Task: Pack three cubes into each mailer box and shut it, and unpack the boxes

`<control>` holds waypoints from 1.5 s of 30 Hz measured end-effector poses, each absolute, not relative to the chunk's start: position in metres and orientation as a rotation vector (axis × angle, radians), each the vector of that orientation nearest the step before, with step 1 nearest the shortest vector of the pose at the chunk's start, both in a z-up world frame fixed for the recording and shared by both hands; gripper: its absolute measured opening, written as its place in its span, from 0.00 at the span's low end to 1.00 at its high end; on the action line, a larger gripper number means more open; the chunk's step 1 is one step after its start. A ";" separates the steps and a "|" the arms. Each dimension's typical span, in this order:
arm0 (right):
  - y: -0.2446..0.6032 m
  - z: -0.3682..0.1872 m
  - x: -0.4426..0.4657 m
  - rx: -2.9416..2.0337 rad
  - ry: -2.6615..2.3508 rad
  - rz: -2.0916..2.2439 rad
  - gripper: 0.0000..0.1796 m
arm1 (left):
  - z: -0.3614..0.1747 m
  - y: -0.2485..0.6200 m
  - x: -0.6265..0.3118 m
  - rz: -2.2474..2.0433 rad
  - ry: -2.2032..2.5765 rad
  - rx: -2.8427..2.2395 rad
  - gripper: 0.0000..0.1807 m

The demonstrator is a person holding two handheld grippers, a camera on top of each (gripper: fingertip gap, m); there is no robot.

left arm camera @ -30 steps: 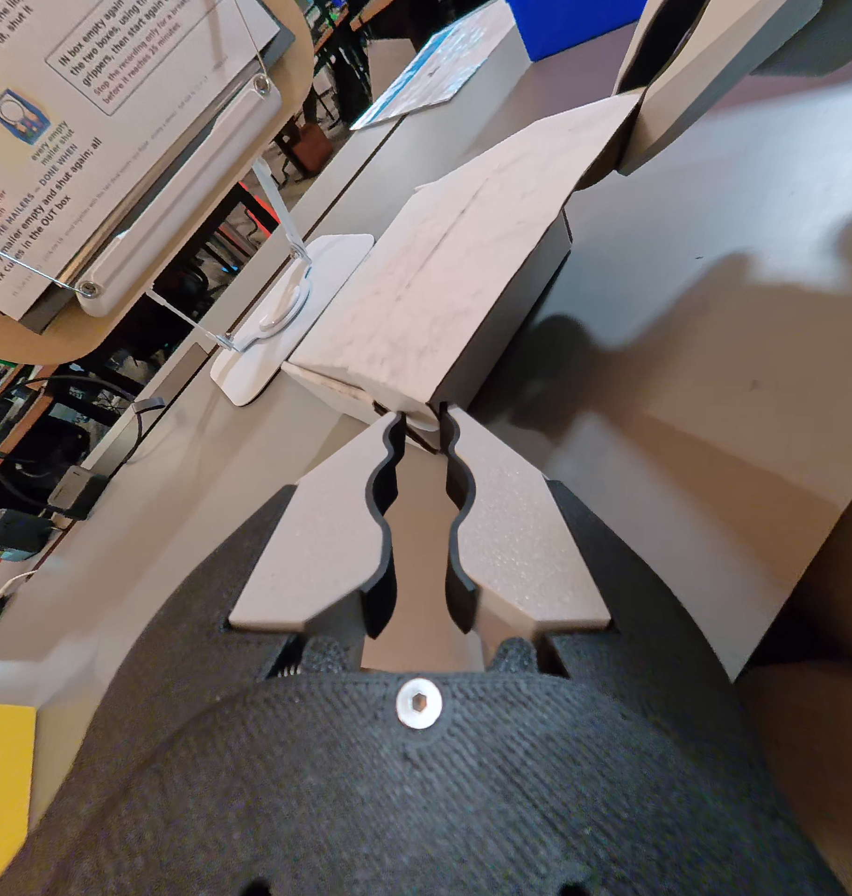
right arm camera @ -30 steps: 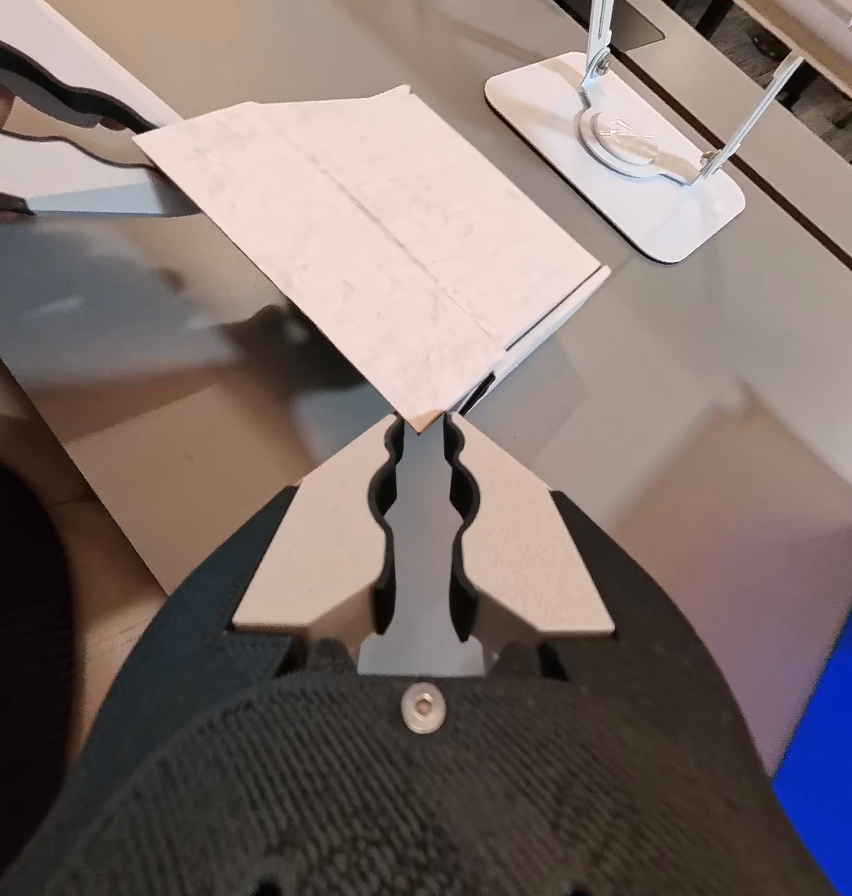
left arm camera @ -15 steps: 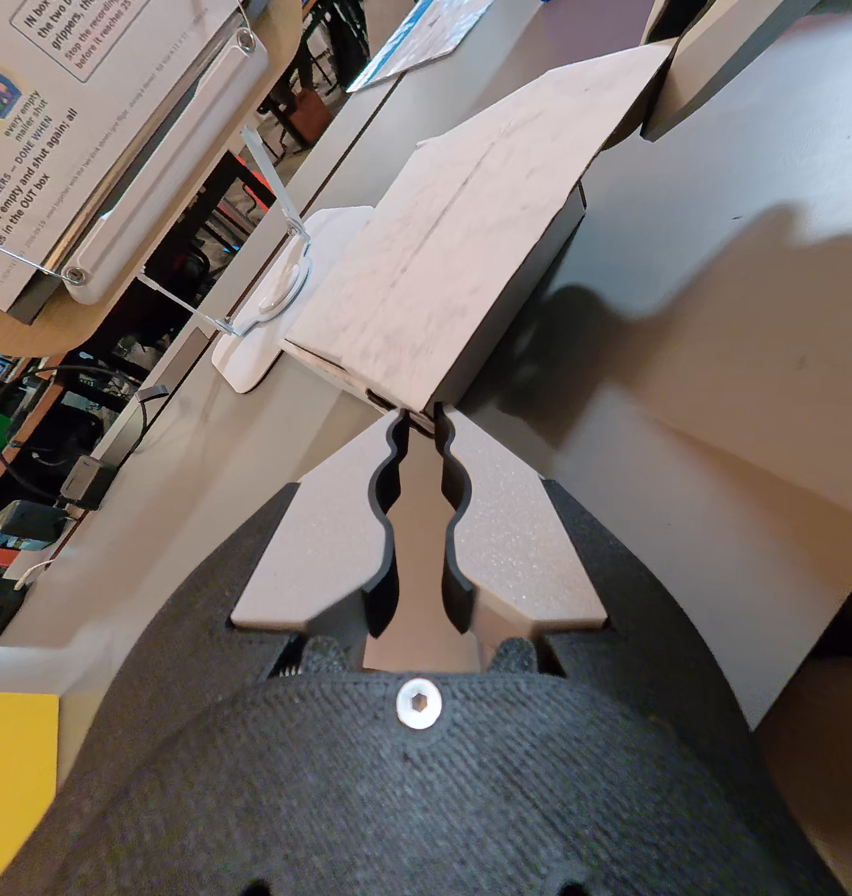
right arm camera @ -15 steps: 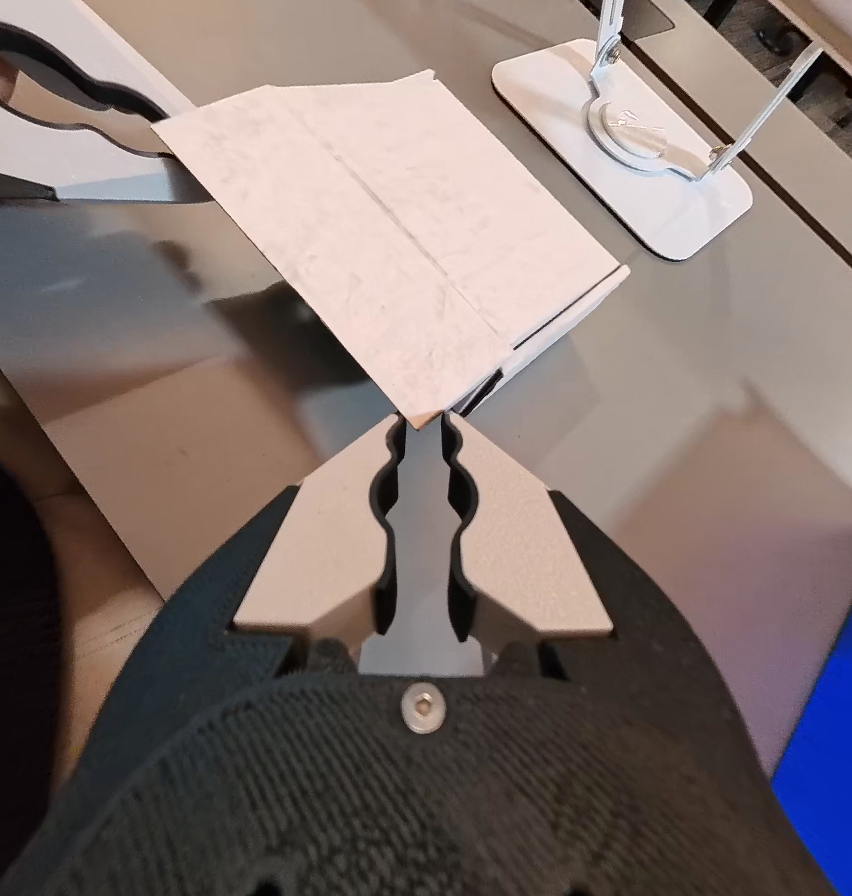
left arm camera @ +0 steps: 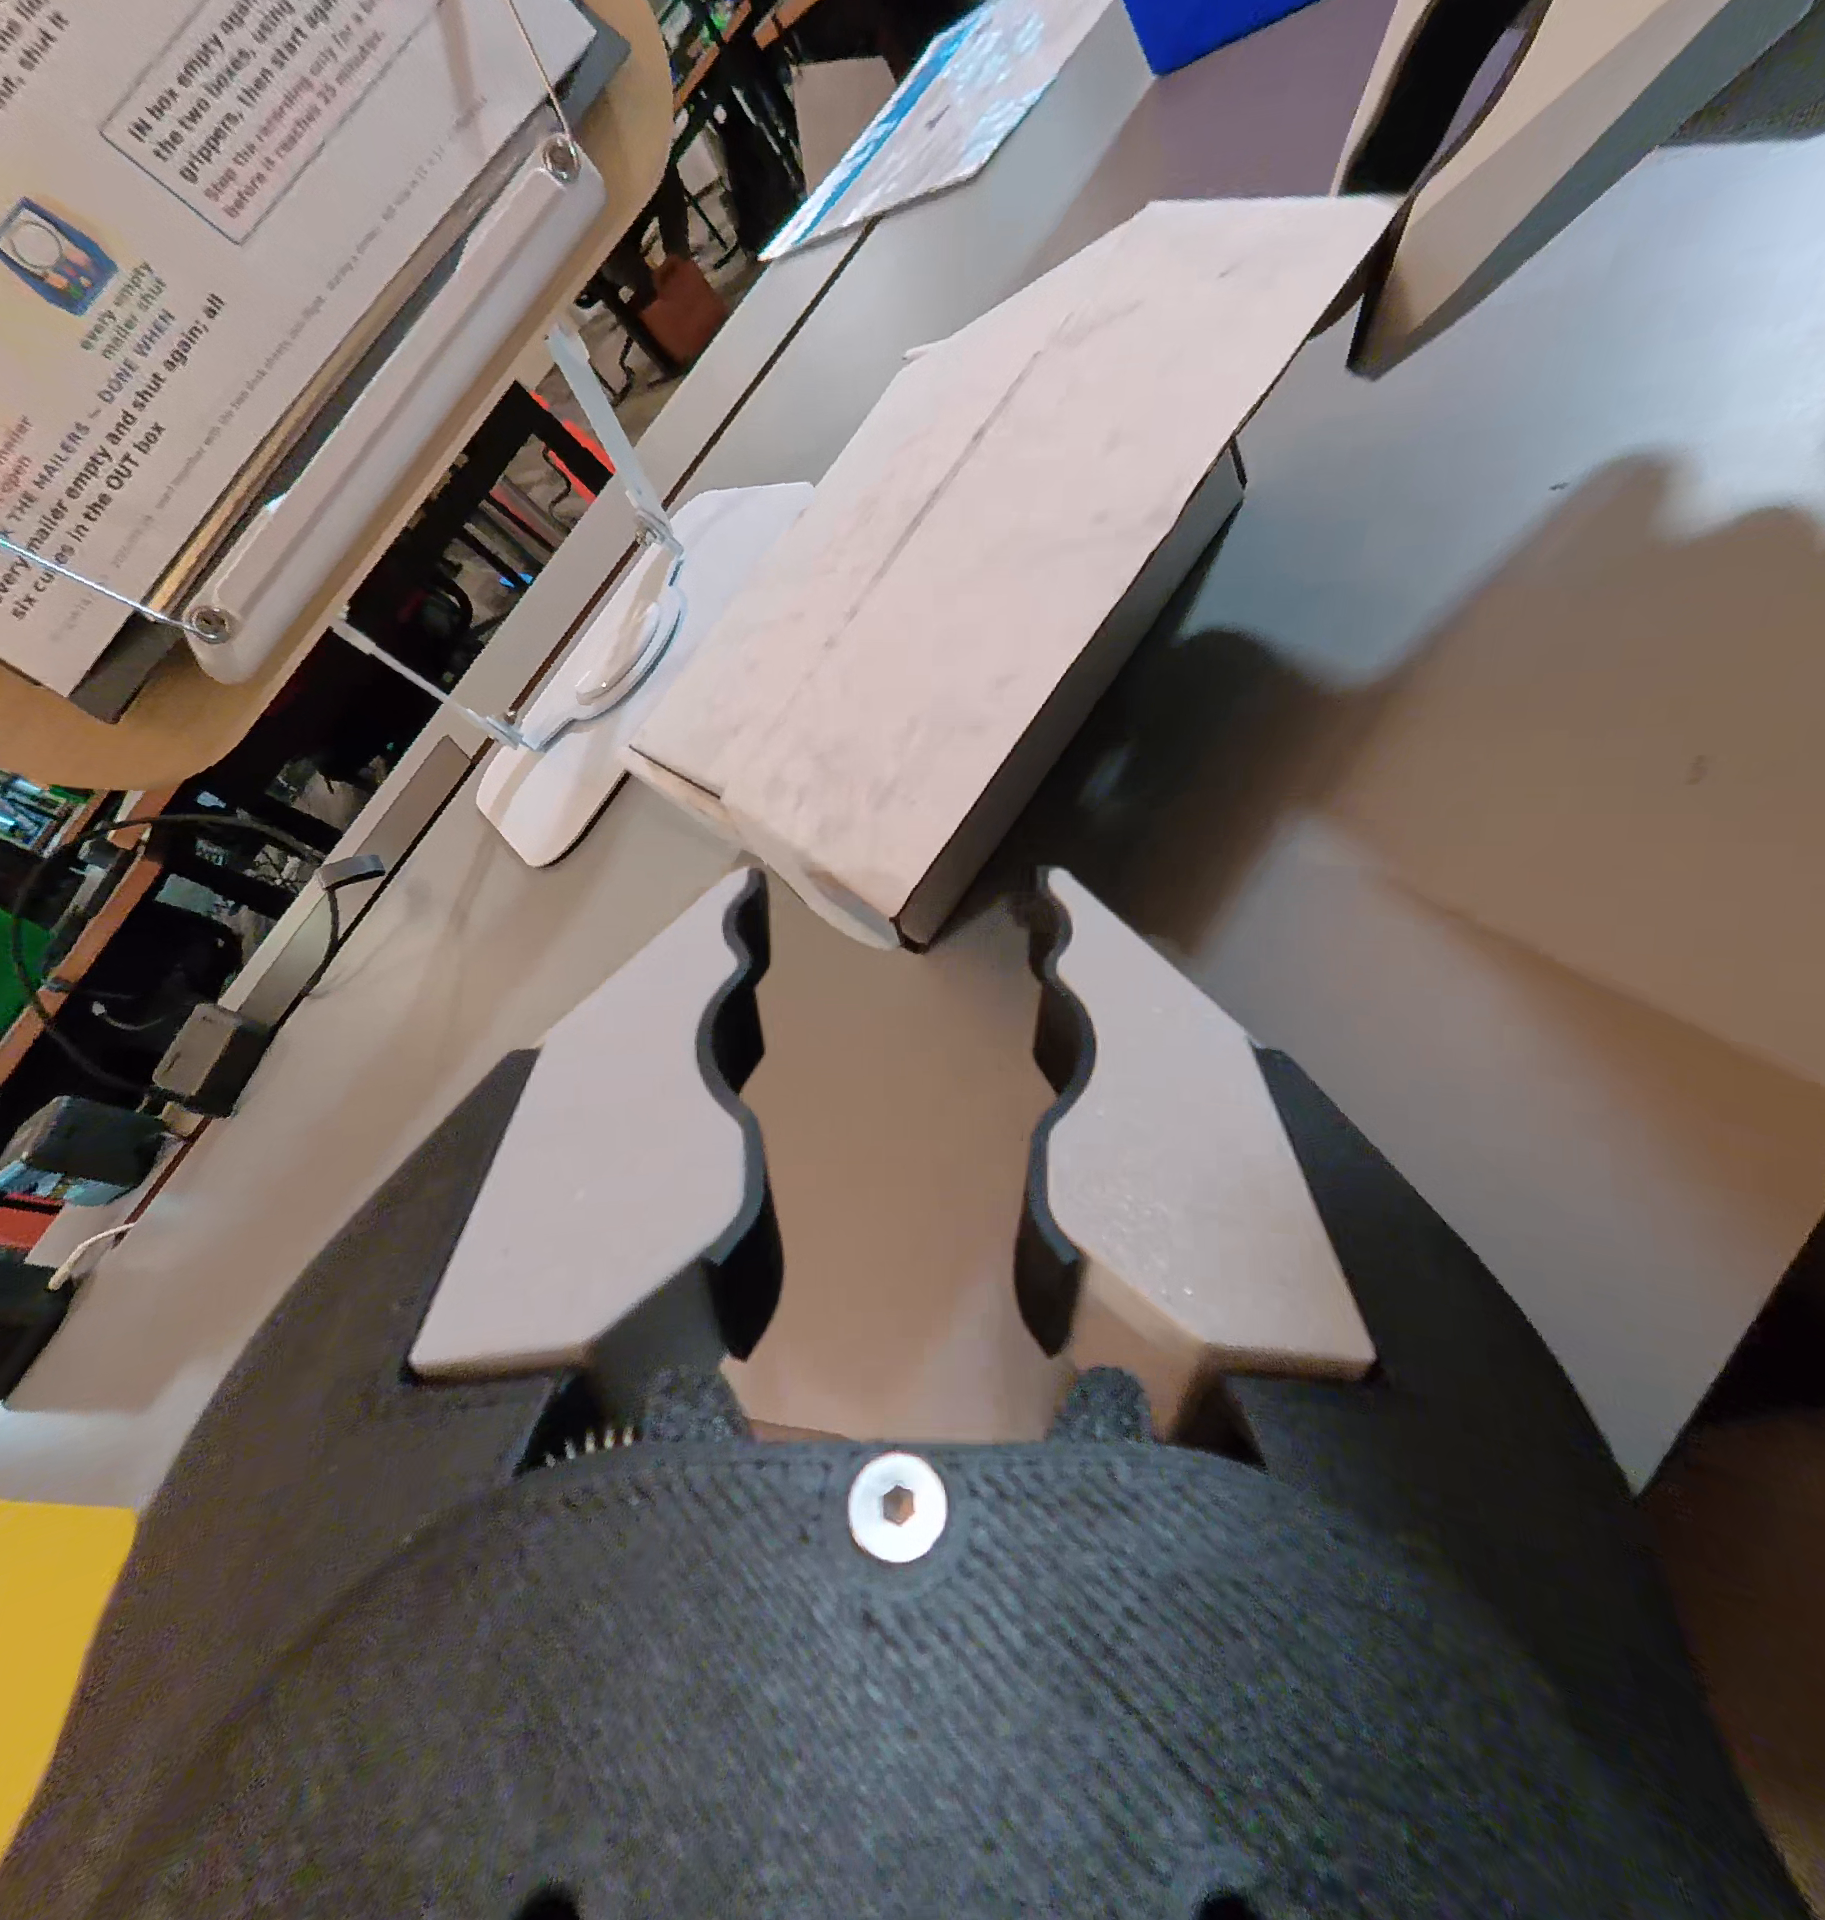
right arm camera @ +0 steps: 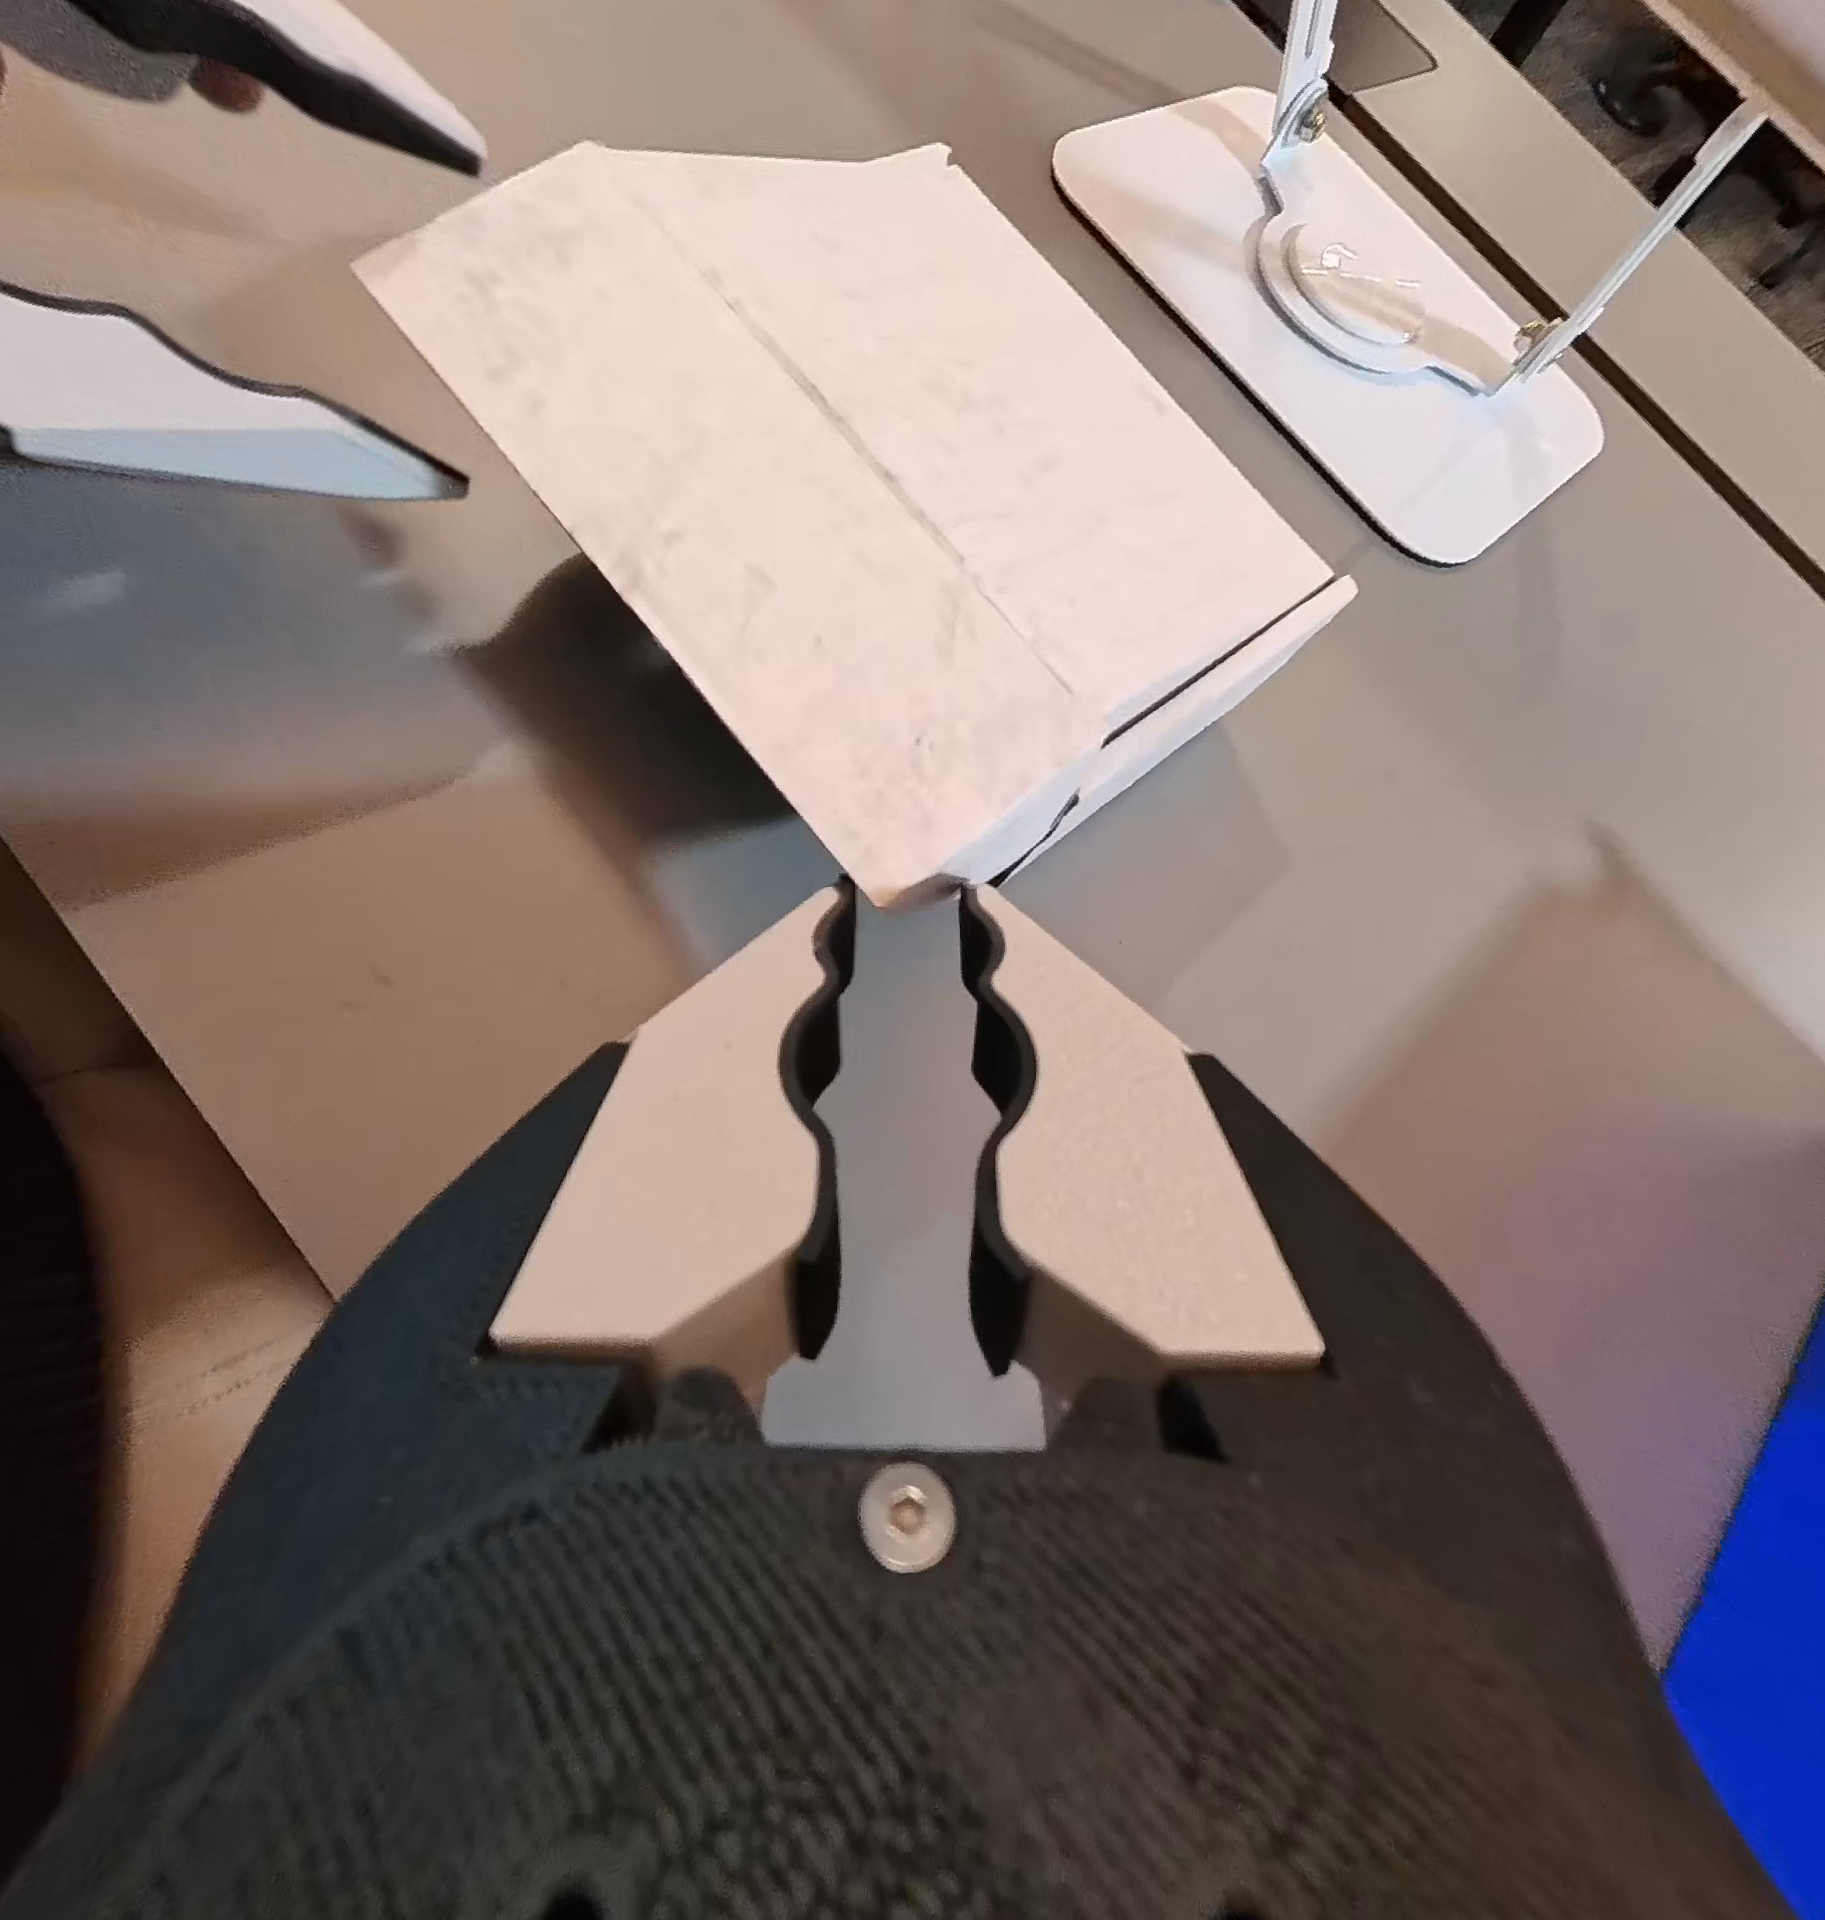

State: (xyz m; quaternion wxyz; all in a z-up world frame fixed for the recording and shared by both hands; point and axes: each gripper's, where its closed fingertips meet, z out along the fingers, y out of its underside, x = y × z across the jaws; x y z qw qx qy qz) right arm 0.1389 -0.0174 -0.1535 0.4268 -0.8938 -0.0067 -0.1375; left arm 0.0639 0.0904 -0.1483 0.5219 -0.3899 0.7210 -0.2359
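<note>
We have a white mailer box [right arm camera: 835, 499] lying flat and closed on the grey table [right arm camera: 1510, 935]. Our right gripper [right arm camera: 906, 902] pinches its near corner with the jaws almost together; our left gripper [left arm camera: 897, 904] stands spread at the opposite corner, gripping nothing. We judge this the end of shutting or placing one box; next, the right tongs should let go without dragging it. Just beside the box stands a white document stand [right arm camera: 1334, 322], with cluttered shelving beyond the table's far edge.

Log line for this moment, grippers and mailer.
left gripper: open, off corner | right gripper: shut on mailer box corner | box: closed, on table
</note>
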 end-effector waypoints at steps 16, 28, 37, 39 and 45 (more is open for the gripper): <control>-0.018 -0.150 0.138 -2.142 -0.001 -0.182 0.09 | -0.139 0.086 0.074 -0.630 1.660 -1.006 0.21; -0.013 -0.154 0.136 -2.168 -0.003 -0.183 0.08 | -0.141 0.087 0.071 -0.650 1.676 -1.030 0.18; -0.014 -0.155 0.139 -2.165 -0.002 -0.196 0.11 | -0.139 0.084 0.070 -0.664 1.683 -1.026 0.18; -0.015 -0.156 0.140 -2.172 0.006 -0.190 0.20 | -0.138 0.083 0.069 -0.670 1.683 -1.019 0.19; -0.018 -0.148 0.140 -2.121 -0.007 -0.167 0.32 | -0.135 0.086 0.067 -0.677 1.675 -1.022 0.22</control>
